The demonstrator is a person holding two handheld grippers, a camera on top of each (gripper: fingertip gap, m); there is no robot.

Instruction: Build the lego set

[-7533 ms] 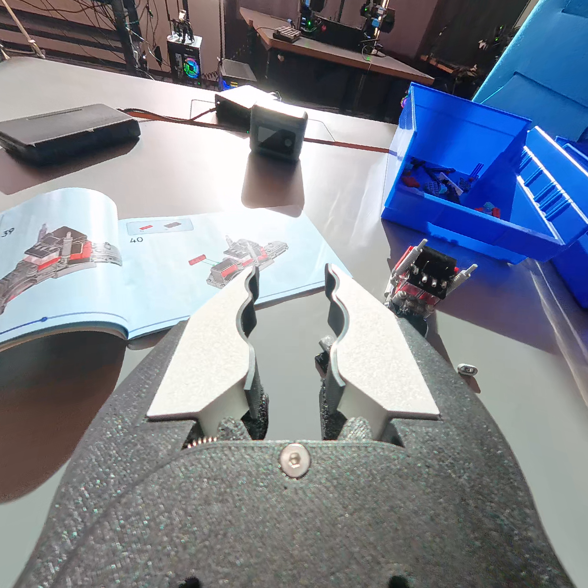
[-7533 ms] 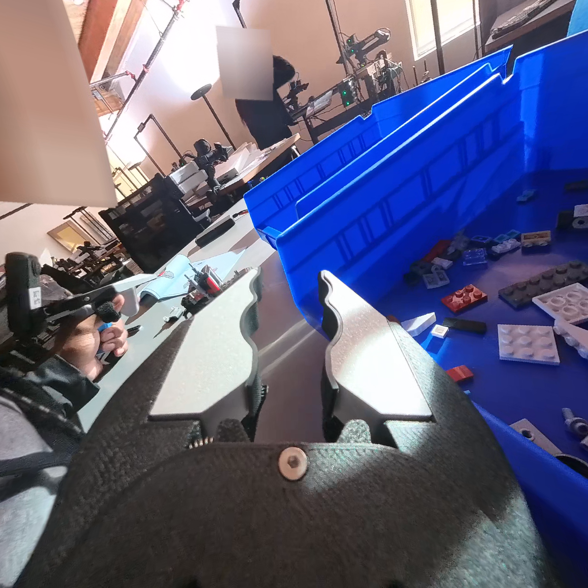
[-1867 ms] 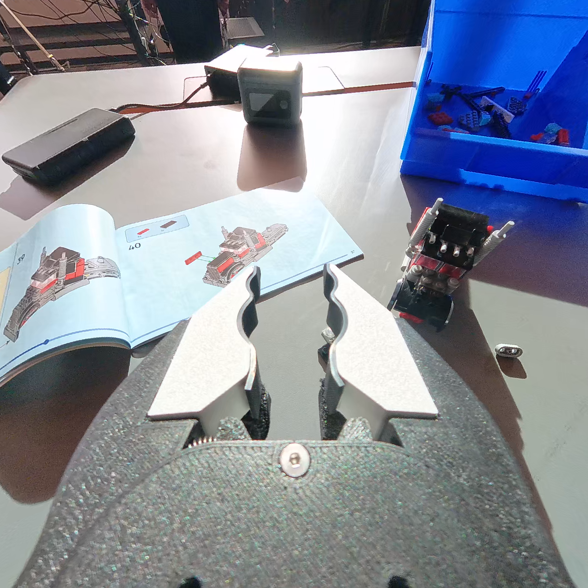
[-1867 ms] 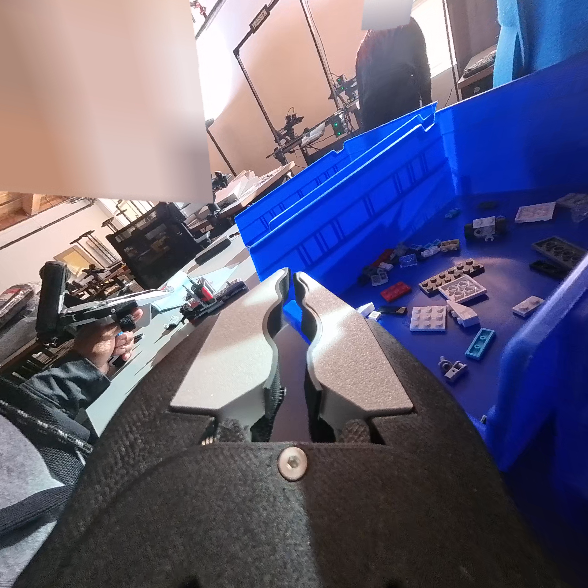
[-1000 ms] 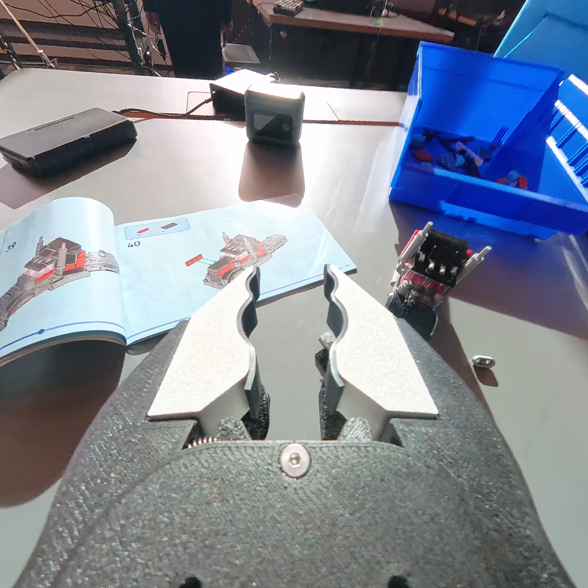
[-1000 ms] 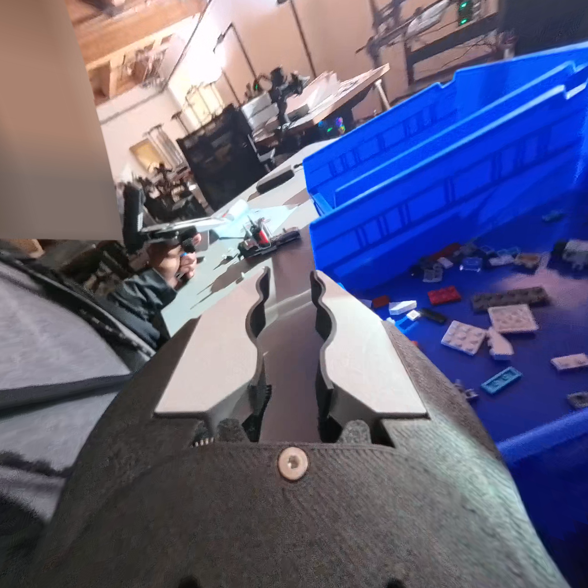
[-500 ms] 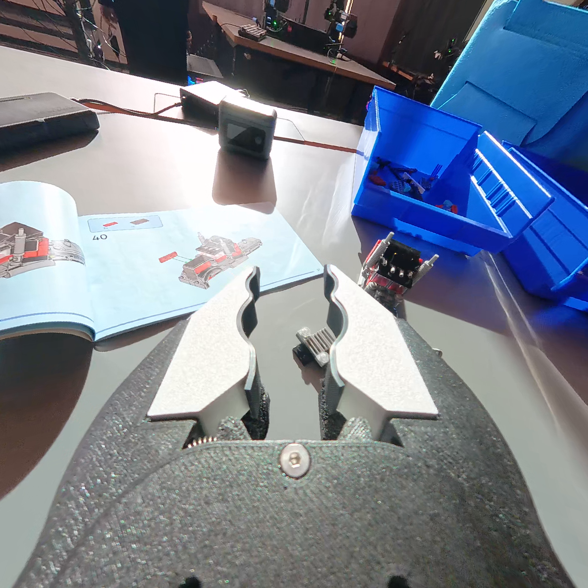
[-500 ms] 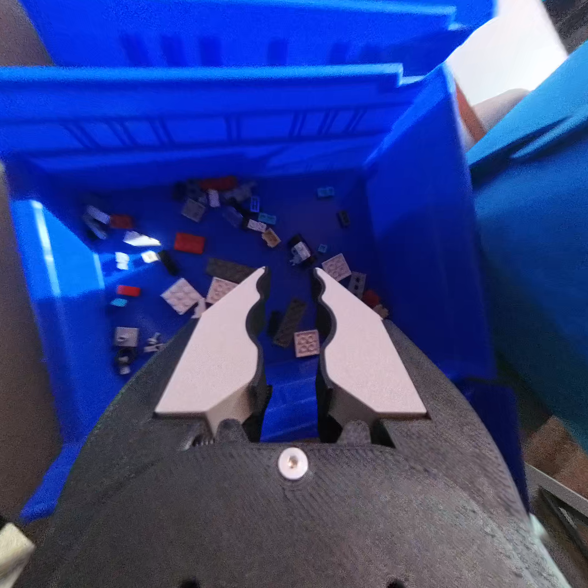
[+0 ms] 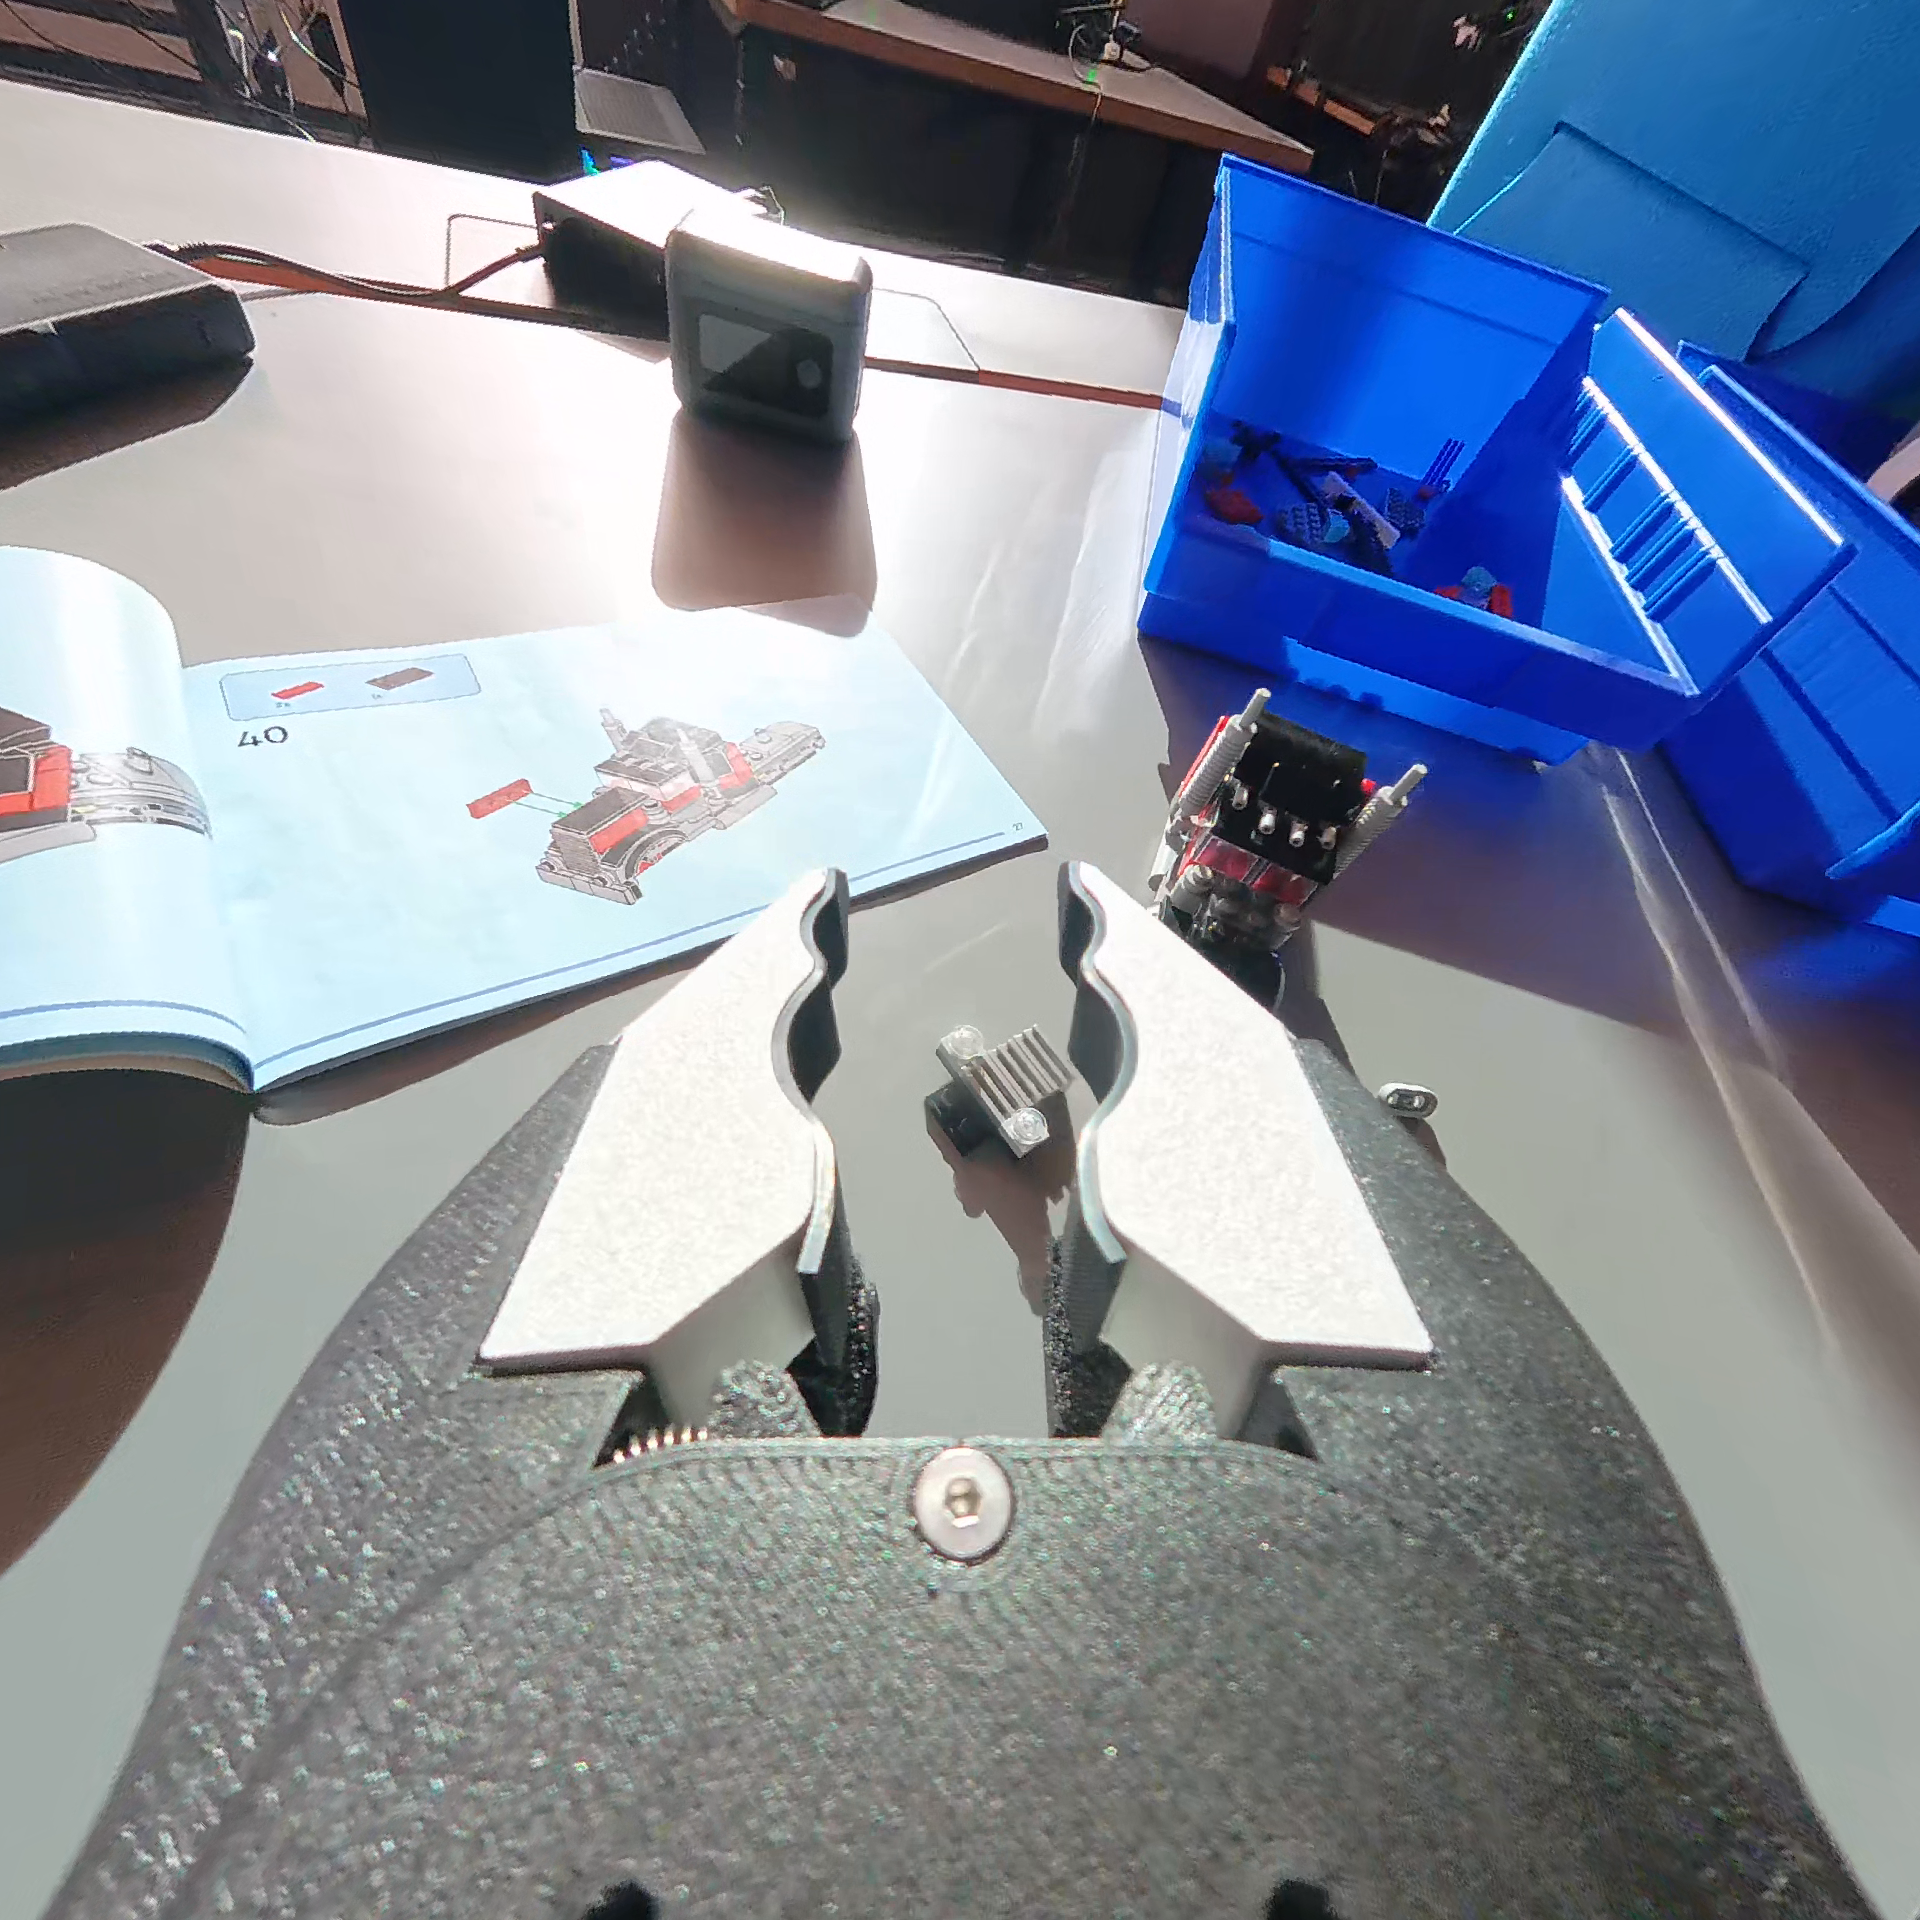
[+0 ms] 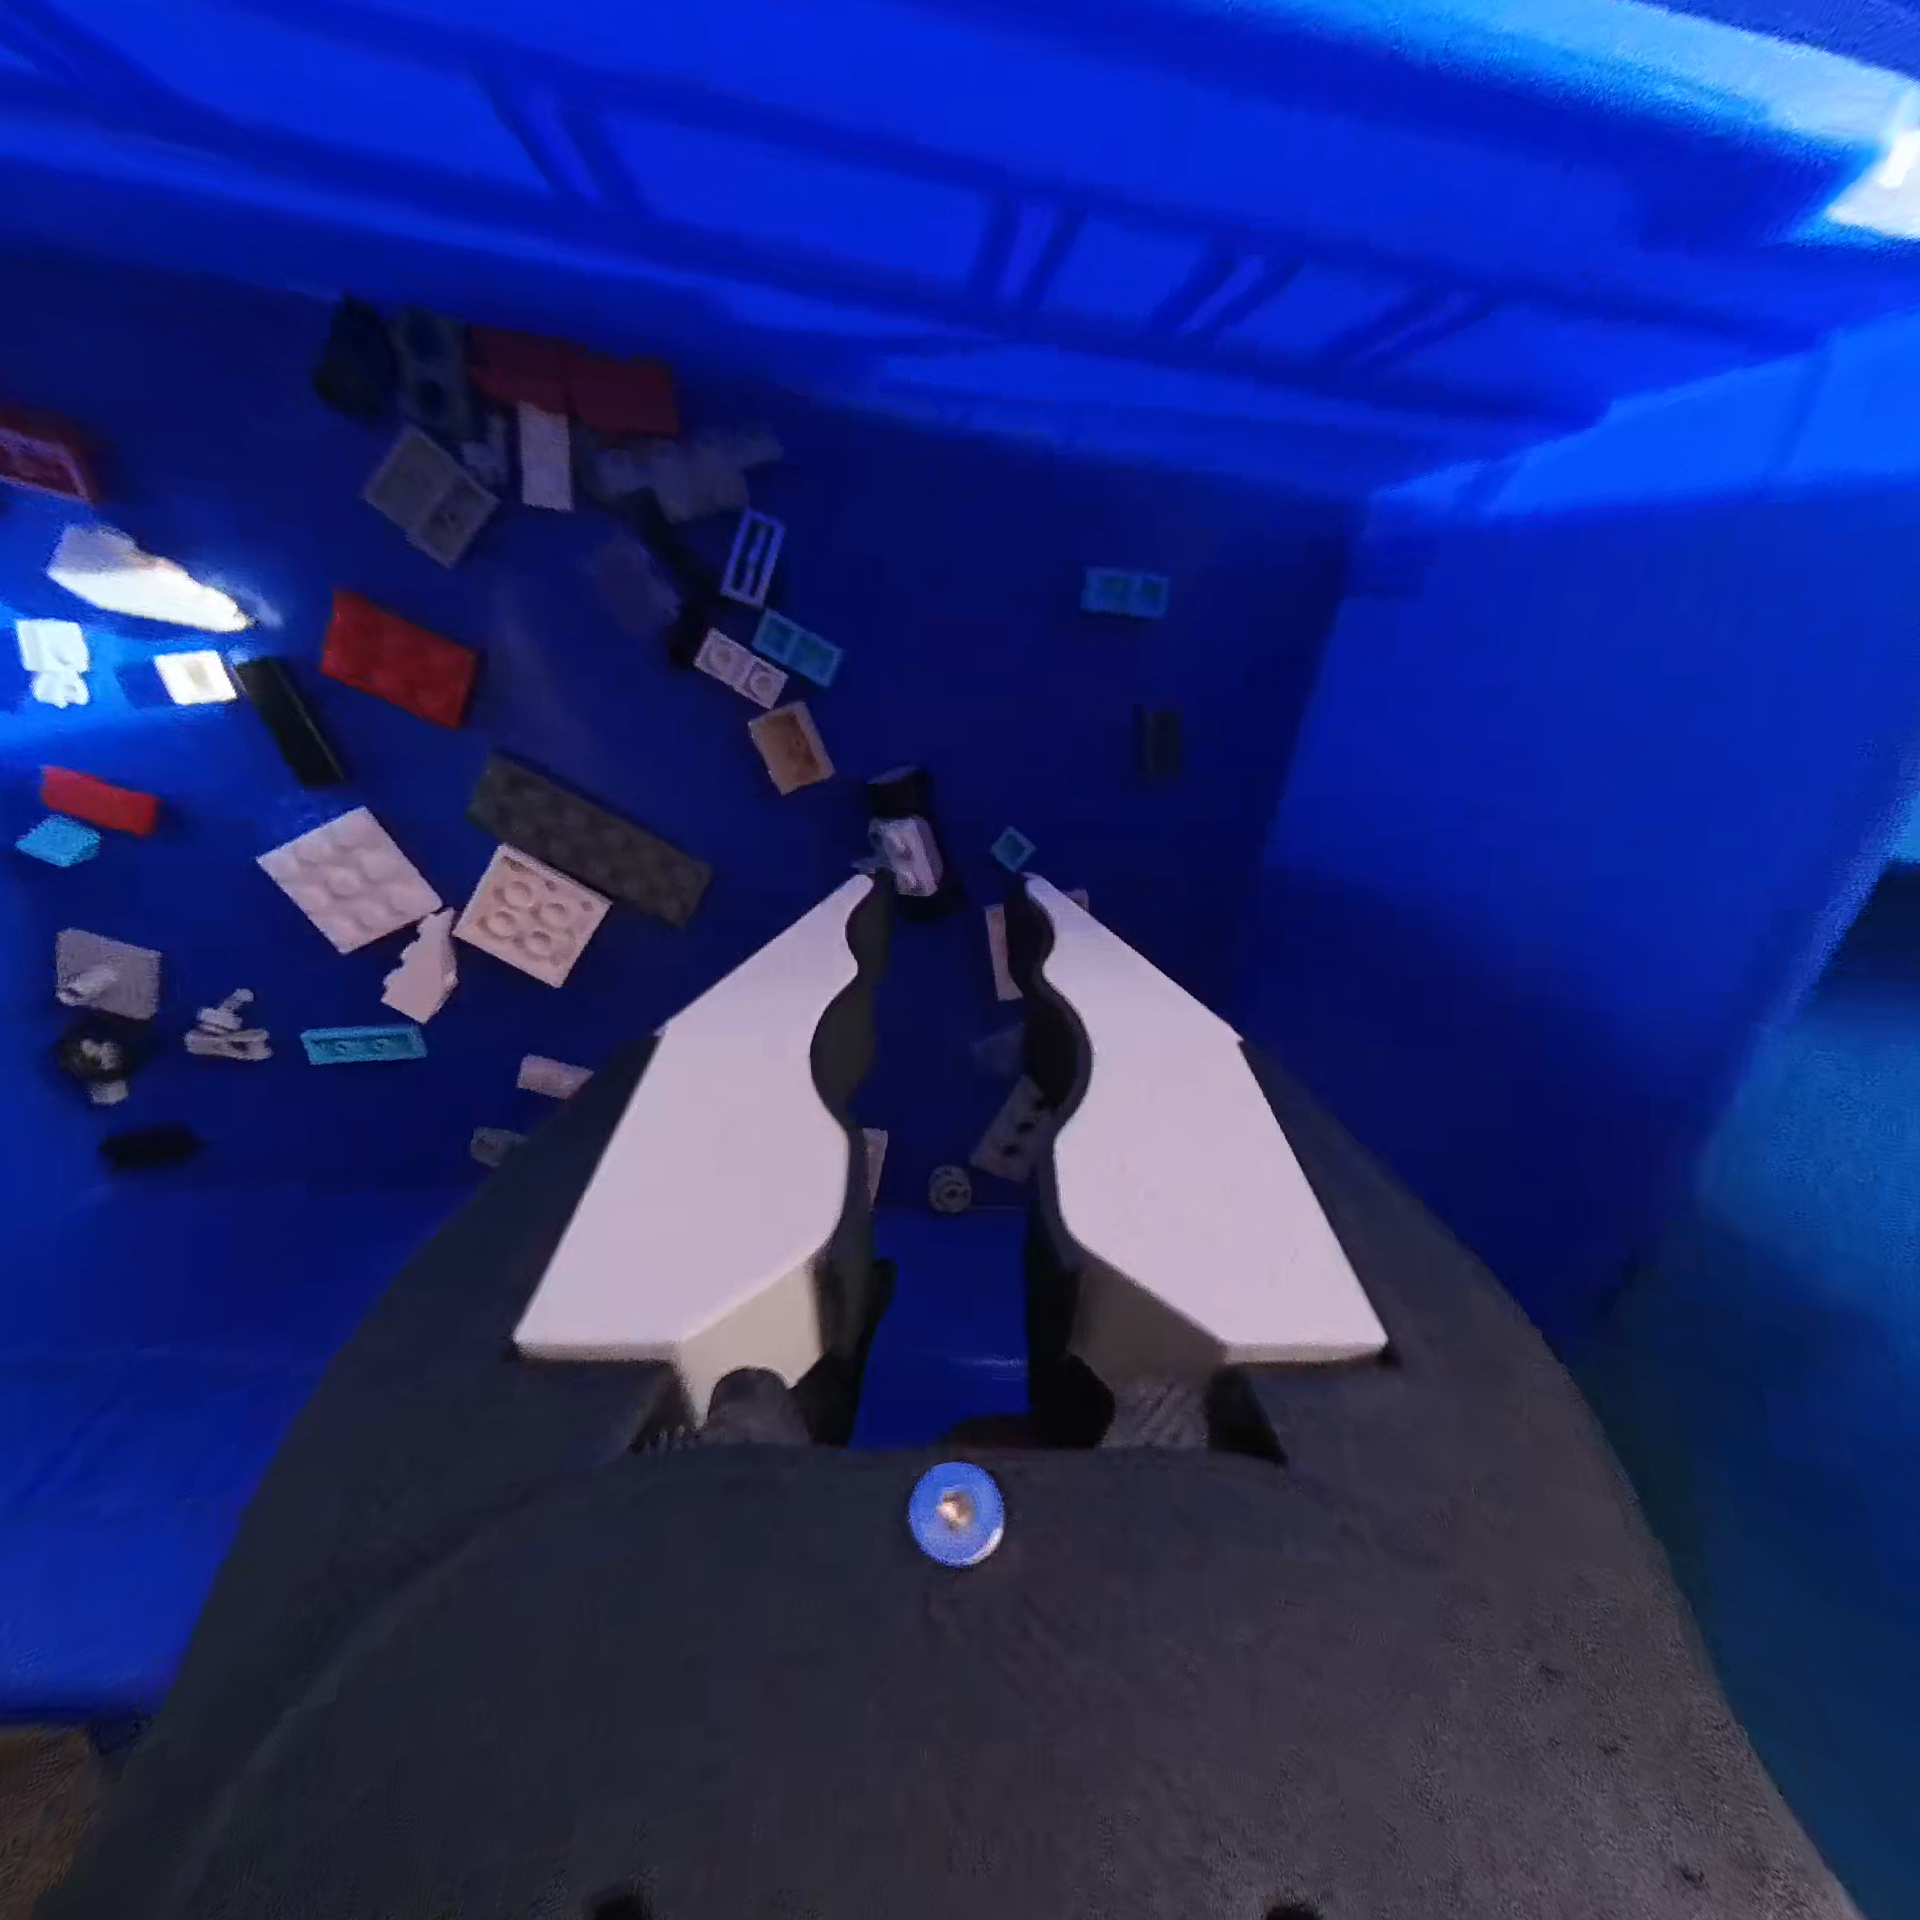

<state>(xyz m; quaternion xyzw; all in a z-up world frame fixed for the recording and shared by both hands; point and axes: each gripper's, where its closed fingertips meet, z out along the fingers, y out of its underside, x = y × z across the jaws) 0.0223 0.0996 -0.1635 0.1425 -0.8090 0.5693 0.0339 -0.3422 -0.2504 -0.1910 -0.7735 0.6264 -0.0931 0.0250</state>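
Observation:
In the left wrist view my left gripper [image 9: 945, 883] is open and empty above the grey table. A small grey grille piece on a black base [image 9: 997, 1086] lies on the table between its fingers. The partly built red and black truck [image 9: 1262, 842] stands just right of the right finger. The open instruction booklet [image 9: 436, 821] lies to the left. In the right wrist view my right gripper [image 10: 951, 888] is open and empty inside a blue bin [image 10: 1558, 727], above loose pieces. A small white and black piece [image 10: 906, 847] lies just past its fingertips. A red plate [image 10: 400, 657] lies farther left.
Blue bins [image 9: 1382, 457] with loose pieces stand at the table's right. A small grey camera box [image 9: 764, 332] and a black flat device [image 9: 104, 322] sit at the back. A tiny grey part [image 9: 1408, 1096] lies right of my left gripper. The red plate [image 10: 400, 657] is about 10 cm from my right fingertips.
My right gripper has swung from over the table to pointing down into the blue bin and moved lower. My left gripper pulled back, uncovering the grille piece between its fingers.

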